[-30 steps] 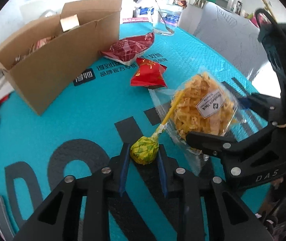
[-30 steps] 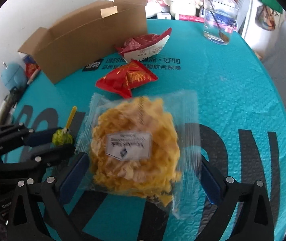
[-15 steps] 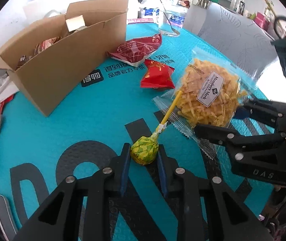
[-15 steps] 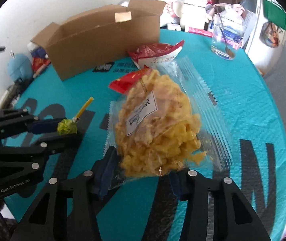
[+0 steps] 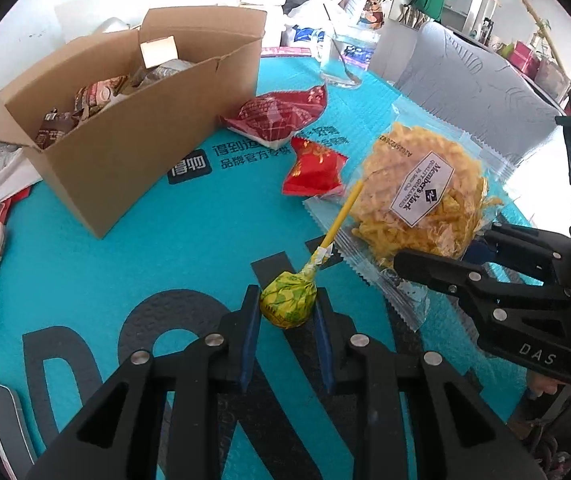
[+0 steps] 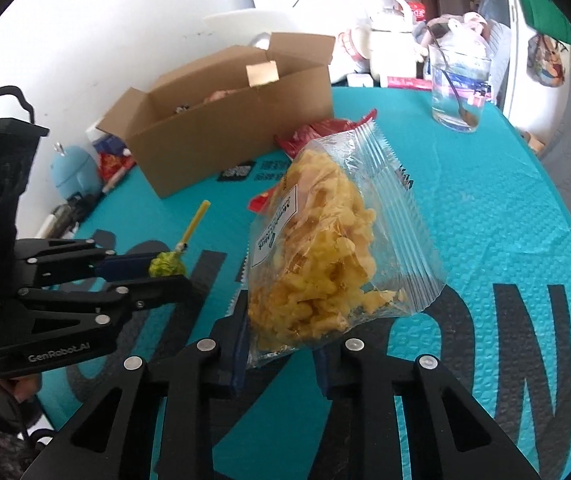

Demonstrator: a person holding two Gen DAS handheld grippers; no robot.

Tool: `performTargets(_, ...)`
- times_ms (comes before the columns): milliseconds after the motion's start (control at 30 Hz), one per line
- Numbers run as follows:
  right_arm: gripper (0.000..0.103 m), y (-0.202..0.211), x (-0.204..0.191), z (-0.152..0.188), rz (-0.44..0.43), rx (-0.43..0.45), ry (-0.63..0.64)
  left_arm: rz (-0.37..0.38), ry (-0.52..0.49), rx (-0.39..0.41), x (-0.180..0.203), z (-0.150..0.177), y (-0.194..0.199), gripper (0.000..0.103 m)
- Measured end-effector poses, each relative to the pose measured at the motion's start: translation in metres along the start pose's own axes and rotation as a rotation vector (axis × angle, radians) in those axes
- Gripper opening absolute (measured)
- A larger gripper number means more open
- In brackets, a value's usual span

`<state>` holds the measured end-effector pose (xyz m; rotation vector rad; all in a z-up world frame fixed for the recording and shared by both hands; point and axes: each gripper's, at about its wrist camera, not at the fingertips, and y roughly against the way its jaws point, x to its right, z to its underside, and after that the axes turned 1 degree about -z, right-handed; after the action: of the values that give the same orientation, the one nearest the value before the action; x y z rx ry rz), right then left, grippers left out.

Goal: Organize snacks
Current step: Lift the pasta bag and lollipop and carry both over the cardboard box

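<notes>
My left gripper (image 5: 287, 312) is shut on a lollipop (image 5: 288, 305) with a yellow-green wrapper and a yellow stick, held above the teal table (image 5: 125, 264). It also shows in the right wrist view (image 6: 166, 267). My right gripper (image 6: 281, 344) is shut on a clear bag of yellow crisps (image 6: 325, 256) and holds it lifted and tilted; the bag shows in the left wrist view (image 5: 421, 192). An open cardboard box (image 5: 125, 120) with several snacks inside stands at the back left. Two red snack packets (image 5: 313, 168) (image 5: 277, 114) lie between the box and the bag.
A glass with a spoon (image 6: 459, 88) stands at the far edge of the table. Clutter and a blue toy (image 6: 75, 172) lie left of the box, off the table. A grey chair (image 5: 465, 88) stands at the right.
My right gripper has closed on the crisp bag and lifted it off the table, tilting it upright. My left gripper has risen a little with the lollipop in it.
</notes>
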<state>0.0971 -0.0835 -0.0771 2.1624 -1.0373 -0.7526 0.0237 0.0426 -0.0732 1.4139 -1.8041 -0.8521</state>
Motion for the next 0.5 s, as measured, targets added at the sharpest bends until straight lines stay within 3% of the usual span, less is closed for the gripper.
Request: performTargets(500, 0.026, 0.026, -0.008, -0.025, -0.018, 0.032, 0.037, -0.01, -0.009, 0.141, 0.009, -0.028, 0.043, 0.025)
